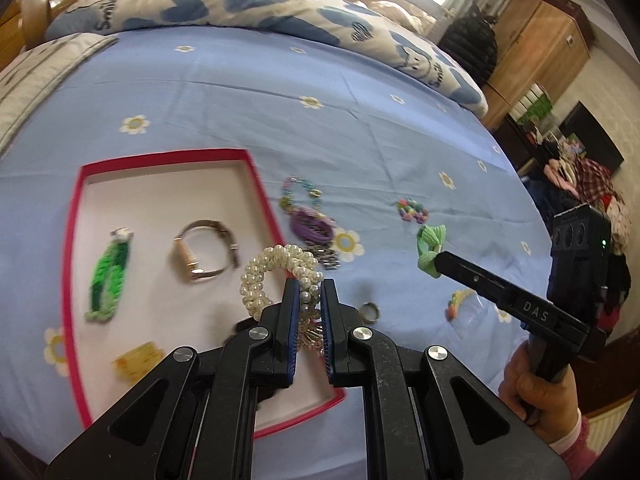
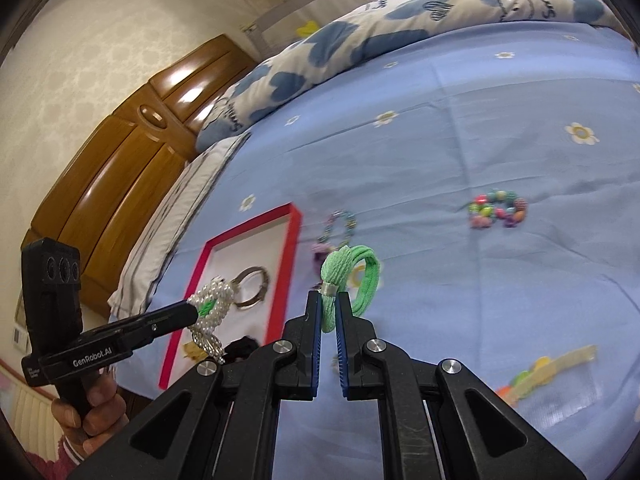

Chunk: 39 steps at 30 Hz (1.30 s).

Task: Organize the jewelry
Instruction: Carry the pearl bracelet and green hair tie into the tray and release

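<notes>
- Already in the red-rimmed tray (image 1: 74, 216): green braided band (image 1: 108, 276), metal bangle (image 1: 206, 250), yellow clip (image 1: 138, 362)
- Left gripper (image 1: 309, 294) clenches a pearl bracelet (image 1: 268, 274) above the tray; right gripper (image 2: 329, 312) clenches a green hair tie (image 2: 354, 276)
- Left on the bedsheet (image 1: 360, 120): purple ties (image 1: 314, 226), beaded bracelets (image 2: 498, 208), a ring (image 1: 370, 312)

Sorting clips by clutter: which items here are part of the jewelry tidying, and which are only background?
Job:
- red-rimmed tray
- pearl bracelet in left tongs
- green hair tie in right tongs
- colourful bead bracelet
- purple hair ties

Background:
- pillow
- wooden wardrobe

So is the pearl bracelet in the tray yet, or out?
Out: the left gripper is shut on the pearl bracelet, held above the red-rimmed tray.
</notes>
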Each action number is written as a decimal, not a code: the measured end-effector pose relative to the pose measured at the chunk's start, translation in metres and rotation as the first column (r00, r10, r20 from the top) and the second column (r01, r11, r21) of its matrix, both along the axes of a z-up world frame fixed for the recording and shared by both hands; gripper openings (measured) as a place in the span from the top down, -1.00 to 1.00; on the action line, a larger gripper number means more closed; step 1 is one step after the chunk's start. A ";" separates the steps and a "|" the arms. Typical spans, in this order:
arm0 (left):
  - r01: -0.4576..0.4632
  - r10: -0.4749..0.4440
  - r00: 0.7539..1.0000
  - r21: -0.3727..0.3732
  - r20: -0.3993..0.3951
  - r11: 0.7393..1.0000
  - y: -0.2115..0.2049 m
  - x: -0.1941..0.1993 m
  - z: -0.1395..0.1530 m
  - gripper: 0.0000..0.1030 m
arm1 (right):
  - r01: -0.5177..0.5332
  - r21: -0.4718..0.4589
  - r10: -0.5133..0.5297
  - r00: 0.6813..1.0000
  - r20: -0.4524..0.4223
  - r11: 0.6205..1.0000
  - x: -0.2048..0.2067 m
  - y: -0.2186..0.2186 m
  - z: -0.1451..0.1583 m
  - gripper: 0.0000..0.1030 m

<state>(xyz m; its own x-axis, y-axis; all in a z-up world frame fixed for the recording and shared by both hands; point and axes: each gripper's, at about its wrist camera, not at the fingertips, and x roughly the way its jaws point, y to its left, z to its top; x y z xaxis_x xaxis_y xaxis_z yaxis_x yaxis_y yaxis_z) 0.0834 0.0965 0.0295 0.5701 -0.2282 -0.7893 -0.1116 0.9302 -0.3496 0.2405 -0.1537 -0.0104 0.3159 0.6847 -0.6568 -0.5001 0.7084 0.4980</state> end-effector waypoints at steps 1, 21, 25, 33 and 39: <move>-0.014 0.014 1.000 0.002 0.003 1.000 0.006 -0.003 0.001 0.83 | -0.013 0.001 0.013 1.000 0.000 1.000 -0.002 0.006 0.001 0.87; -0.189 0.189 0.982 0.048 0.001 0.981 0.086 -0.031 -0.008 0.83 | -0.227 -0.031 0.226 0.974 -0.019 0.974 -0.029 0.115 -0.008 0.87; -0.205 0.207 0.978 0.067 -0.015 0.976 0.094 -0.031 -0.017 0.83 | -0.249 -0.050 0.247 0.968 -0.033 0.967 -0.028 0.132 -0.016 0.87; -0.213 0.222 0.972 0.103 -0.078 0.972 0.100 -0.024 -0.049 0.83 | -0.291 -0.118 0.284 0.956 -0.066 0.950 -0.027 0.162 -0.040 0.87; -0.209 0.220 0.972 0.115 -0.086 0.971 0.100 -0.019 -0.058 0.83 | -0.310 -0.162 0.298 0.950 -0.095 0.937 -0.023 0.175 -0.058 0.87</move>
